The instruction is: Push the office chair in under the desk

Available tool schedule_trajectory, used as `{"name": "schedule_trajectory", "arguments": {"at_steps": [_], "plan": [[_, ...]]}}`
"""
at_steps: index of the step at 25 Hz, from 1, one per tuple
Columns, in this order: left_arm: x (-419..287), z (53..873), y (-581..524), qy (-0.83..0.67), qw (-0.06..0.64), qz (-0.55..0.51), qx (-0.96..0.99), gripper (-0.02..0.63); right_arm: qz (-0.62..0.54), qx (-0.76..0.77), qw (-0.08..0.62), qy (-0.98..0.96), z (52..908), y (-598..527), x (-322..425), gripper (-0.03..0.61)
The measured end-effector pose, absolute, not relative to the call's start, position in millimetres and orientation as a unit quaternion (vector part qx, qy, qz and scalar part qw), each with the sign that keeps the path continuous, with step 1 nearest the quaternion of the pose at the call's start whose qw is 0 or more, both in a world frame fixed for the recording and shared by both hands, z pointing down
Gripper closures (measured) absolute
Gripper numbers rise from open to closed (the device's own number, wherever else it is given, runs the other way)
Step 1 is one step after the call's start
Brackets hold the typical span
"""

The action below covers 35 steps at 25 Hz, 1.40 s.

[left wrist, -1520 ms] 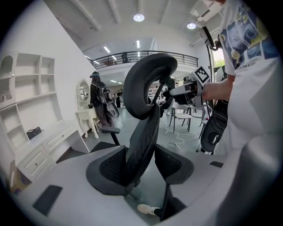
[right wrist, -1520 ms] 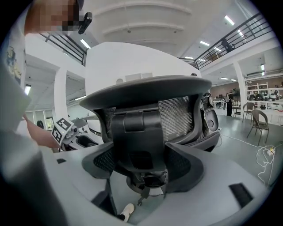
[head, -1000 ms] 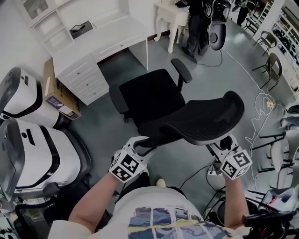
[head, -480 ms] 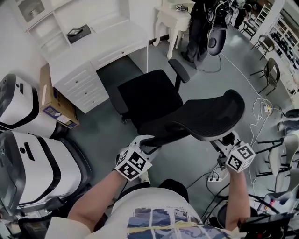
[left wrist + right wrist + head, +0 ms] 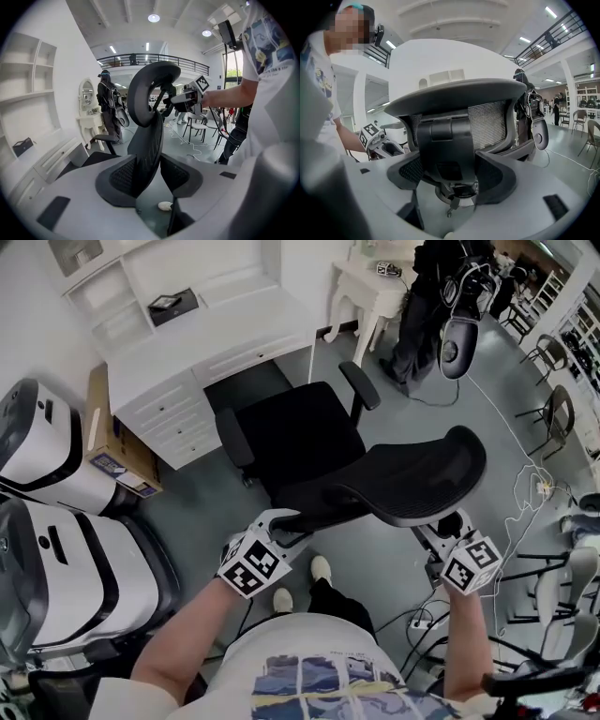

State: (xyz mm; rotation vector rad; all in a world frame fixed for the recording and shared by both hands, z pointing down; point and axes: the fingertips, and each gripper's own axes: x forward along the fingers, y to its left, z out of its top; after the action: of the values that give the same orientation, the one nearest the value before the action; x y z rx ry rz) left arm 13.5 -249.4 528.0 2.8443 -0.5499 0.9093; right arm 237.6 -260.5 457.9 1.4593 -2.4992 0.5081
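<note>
A black office chair with its seat [image 5: 298, 432] facing a white desk [image 5: 211, 329] stands just in front of the desk's knee opening [image 5: 246, 382]. Its mesh backrest [image 5: 398, 482] leans toward me. My left gripper [image 5: 284, 527] is shut on the backrest's left edge [image 5: 149, 136], which runs up between the pads. My right gripper [image 5: 439, 527] is at the backrest's rear right, shut on the black support bracket [image 5: 449, 150] behind the mesh. In the left gripper view the right gripper [image 5: 187, 97] shows across the backrest.
A cardboard box [image 5: 112, 432] sits left of the desk's drawers [image 5: 173, 413]. Large white machines [image 5: 66, 512] fill the left side. A person in black [image 5: 427, 296] stands by a small white table [image 5: 366, 282]. Cables [image 5: 525, 484] lie on the floor at right.
The chair has rolled a little closer to the desk opening. Both grippers have stayed on the backrest, and my feet have stepped forward under it.
</note>
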Motion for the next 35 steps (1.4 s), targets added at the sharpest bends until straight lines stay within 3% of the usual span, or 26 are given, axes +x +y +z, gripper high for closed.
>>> {"name": "schedule_trajectory", "arguments": {"at_steps": [35], "plan": [[-58, 526, -422, -0.26, 0.089, 0.309, 0.91, 0.417, 0.167, 0.437, 0.129, -0.874, 461, -445, 161, 0.244]]}}
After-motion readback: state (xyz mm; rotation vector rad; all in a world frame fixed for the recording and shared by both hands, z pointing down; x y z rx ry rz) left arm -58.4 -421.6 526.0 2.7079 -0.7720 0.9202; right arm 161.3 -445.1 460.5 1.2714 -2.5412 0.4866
